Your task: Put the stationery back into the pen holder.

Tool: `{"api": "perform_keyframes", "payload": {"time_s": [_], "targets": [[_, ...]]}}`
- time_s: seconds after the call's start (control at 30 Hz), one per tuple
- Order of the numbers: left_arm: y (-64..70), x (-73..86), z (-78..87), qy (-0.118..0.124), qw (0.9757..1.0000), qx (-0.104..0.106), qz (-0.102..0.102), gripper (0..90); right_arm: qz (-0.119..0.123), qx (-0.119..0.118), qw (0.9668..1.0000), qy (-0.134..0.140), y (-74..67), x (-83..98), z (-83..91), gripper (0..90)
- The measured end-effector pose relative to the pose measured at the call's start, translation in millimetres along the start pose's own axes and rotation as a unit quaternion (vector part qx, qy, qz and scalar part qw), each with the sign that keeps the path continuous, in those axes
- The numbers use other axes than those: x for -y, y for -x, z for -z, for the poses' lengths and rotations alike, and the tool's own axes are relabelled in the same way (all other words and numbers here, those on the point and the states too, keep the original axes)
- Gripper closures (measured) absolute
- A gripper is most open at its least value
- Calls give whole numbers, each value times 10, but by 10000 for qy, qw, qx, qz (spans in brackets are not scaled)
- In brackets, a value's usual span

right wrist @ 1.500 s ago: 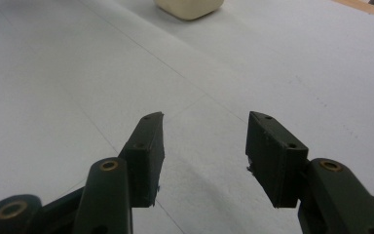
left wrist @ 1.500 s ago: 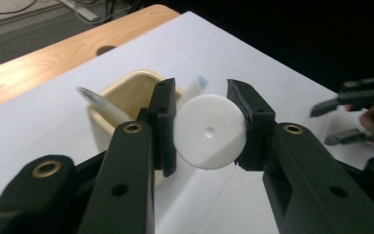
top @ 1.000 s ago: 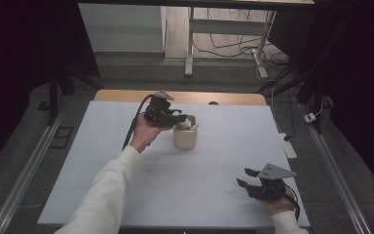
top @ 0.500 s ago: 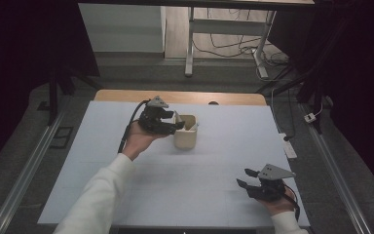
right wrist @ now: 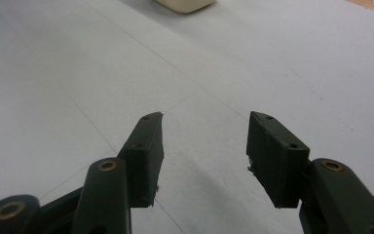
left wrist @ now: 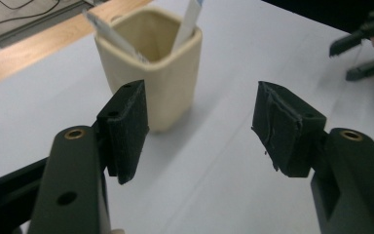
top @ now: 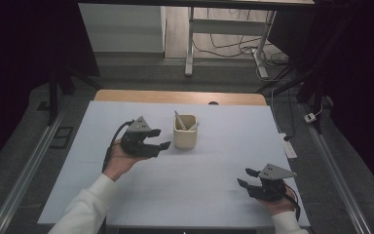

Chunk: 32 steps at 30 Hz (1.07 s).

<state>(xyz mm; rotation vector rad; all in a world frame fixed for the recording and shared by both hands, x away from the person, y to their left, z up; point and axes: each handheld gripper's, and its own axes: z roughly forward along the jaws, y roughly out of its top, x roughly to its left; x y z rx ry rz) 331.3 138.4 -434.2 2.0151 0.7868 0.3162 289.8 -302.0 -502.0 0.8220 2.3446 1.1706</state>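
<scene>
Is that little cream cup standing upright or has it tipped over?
Upright: the cup stands on its base on the table, mouth up, two flat white sticks leaning inside.

cream cup (left wrist: 160,73) looked matt, smooth ceramic, flat white sticks (left wrist: 189,19) inside looked like plastic, worktop (top: 214,195) was covered in smooth matt white sheet, bare wood strip (top: 126,96) at its far edge, black fingers (left wrist: 126,129) were faced with rough matt padding
</scene>
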Motion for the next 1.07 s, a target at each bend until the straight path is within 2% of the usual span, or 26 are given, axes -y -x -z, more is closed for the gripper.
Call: {"api": "perform_keyframes", "payload": {"time_s": [0.3, 0.5, 0.6, 0.77, 0.87, 1.07], "targets": [[78, 544, 292, 66, 9998, -83, 155, 350, -88, -17, 9999, 47, 25, 12, -4, 462], [134, 838, 416, 40, 9995, -181, 258, 333, -113, -9, 9999, 25, 53, 12, 15, 458], [183, 954, 449, -38, 9995, -228, 216, 328, -102, 8, 9999, 22, 67, 12, 26, 457], [226, 1065, 446, -141, 9994, -263, 181, 322, -105, -17, 9999, 28, 79, 11, 32, 456], [241, 1086, 427, -220, 9992, -331, 93, 321, -81, -11, 10000, 38, 84, 8, 37, 457], [227, 1098, 442, -190, 9991, -352, 129, 313, -8, 4, 10000, 71, 70, 0, 53, 456]]}}
